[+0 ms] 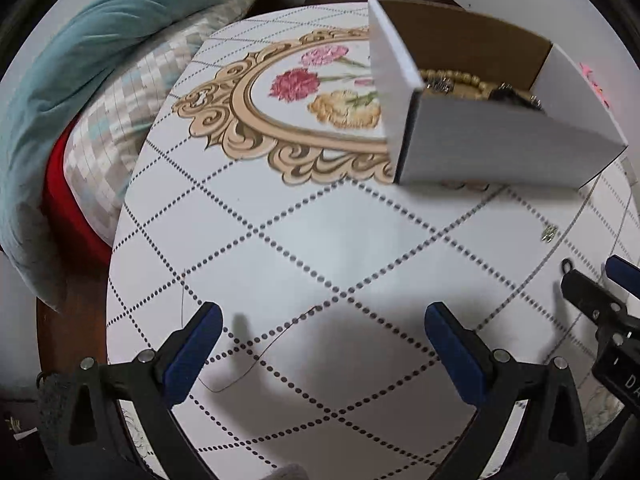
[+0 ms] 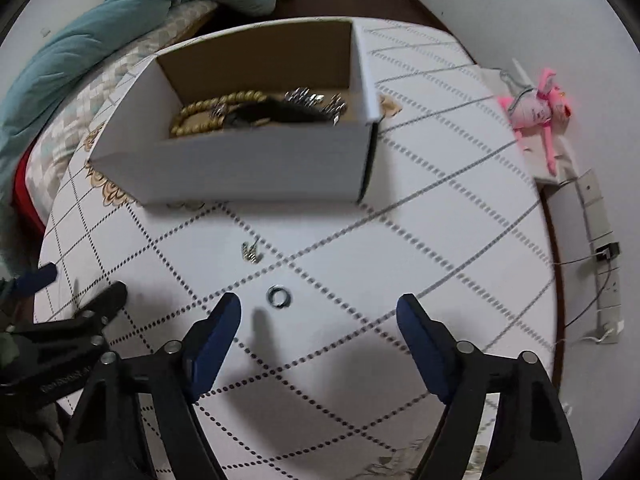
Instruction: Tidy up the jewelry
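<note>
The right gripper (image 2: 319,312) stands with its blue-padded jaws wide apart and empty, pointing down over a small silver ring (image 2: 279,295) lying flat on the tablecloth (image 2: 420,240) just beyond its fingertips. A little farther lies a small metal earring (image 2: 251,251). Beyond that sits an open white cardboard box (image 2: 256,160) holding a wooden bead necklace (image 2: 208,110) and other jewelry. The left gripper (image 1: 323,320) is also spread wide, holding nothing, above bare cloth.
</note>
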Motion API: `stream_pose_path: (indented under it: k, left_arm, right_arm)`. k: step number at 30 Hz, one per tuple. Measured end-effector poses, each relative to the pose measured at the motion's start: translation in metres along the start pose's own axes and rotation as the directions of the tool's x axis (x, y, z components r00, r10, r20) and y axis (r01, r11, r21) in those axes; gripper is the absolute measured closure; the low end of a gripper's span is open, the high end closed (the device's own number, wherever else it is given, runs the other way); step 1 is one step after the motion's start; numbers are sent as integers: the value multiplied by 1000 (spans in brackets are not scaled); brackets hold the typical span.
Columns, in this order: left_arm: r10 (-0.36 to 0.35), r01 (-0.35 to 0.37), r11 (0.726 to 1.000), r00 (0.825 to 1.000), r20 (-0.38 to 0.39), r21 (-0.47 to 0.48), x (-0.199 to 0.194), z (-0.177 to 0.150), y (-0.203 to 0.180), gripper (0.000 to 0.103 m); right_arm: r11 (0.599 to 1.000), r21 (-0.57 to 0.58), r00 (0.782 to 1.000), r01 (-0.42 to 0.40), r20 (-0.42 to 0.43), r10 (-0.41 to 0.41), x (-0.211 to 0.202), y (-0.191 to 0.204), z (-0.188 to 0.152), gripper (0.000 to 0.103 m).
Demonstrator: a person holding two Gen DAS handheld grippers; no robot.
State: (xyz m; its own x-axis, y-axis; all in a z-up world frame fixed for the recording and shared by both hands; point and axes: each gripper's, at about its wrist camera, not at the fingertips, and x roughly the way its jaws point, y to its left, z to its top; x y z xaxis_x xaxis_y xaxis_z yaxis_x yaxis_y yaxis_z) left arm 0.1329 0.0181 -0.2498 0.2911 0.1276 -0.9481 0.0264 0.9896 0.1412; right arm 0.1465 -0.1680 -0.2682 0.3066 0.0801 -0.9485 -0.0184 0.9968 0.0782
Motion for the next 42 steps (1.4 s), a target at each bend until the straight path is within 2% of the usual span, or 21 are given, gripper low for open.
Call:
stream_pose_path:
  k: [1, 4, 6, 8, 10, 14, 18, 23, 26, 28, 30, 32, 33, 34, 42]
  left_arm:
    - [-8, 8, 1000, 1000, 12, -6, 0, -1, 1, 0]
    - [-15, 15, 1000, 1000, 17, -18, 0, -1, 3, 0]
    - [-16, 16, 1000, 1000, 19, -21, 1, -1, 4, 0]
    - [-12, 12, 1000, 1000, 22, -21, 0, 0, 2, 0]
    - [-22, 22, 1000, 999, 27, -13, 0, 1, 1, 0]
    - [-63, 62, 998, 996, 56, 15, -5, 6, -12, 0]
    - [-153, 149, 988, 984, 91, 50, -14, 14, -40, 0]
    - [-211, 199, 974, 971, 113, 111, -18, 23, -84, 10]
    - [-209, 189, 970, 970, 125, 151, -19, 24, -105, 26]
    - [-195, 171, 970, 972, 134, 172, -18, 25, -113, 50]
    - [-200, 175, 968, 971, 131, 183, -17, 25, -119, 69]
    - [-204, 176, 967, 968, 144, 186, -18, 26, -120, 80]
    - [-209, 179, 965, 967, 147, 192, -20, 26, -121, 92]
    - [-207, 177, 965, 967, 149, 196, -21, 24, -120, 97]
    - [-221, 190, 963, 962, 158, 190, -20, 26, -114, 97]
  right_arm:
    - [1000, -5, 1000, -4, -1, 4, 3, 2, -3, 36]
    - [999, -34, 1000, 12, 28, -11, 5, 11, -8, 43]
    - [998, -54, 999, 30, 46, -28, 5, 16, -9, 52]
    - [996, -71, 997, 48, 69, -43, 4, 22, -10, 77]
    - [996, -81, 996, 43, 76, -37, 4, 23, -9, 90]
    - [999, -38, 996, 6, 87, -3, -2, 8, -7, 90]
    - [998, 55, 994, 9, 107, -15, -17, -27, -8, 90]
    - [990, 138, 994, 33, 99, -47, -19, -69, -12, 90]
    - [985, 169, 994, 42, 90, -58, -18, -86, -13, 90]
    - [982, 184, 994, 39, 90, -57, -19, -96, -15, 90]
    - [981, 188, 994, 40, 92, -58, -18, -98, -14, 90]
    - [982, 187, 994, 38, 92, -56, -17, -98, -13, 90]
    - [982, 187, 994, 38, 92, -56, -17, -97, -13, 90]
    - [982, 186, 994, 36, 93, -54, -17, -97, -12, 90]
    - [984, 179, 994, 20, 106, -40, -21, -91, -11, 90]
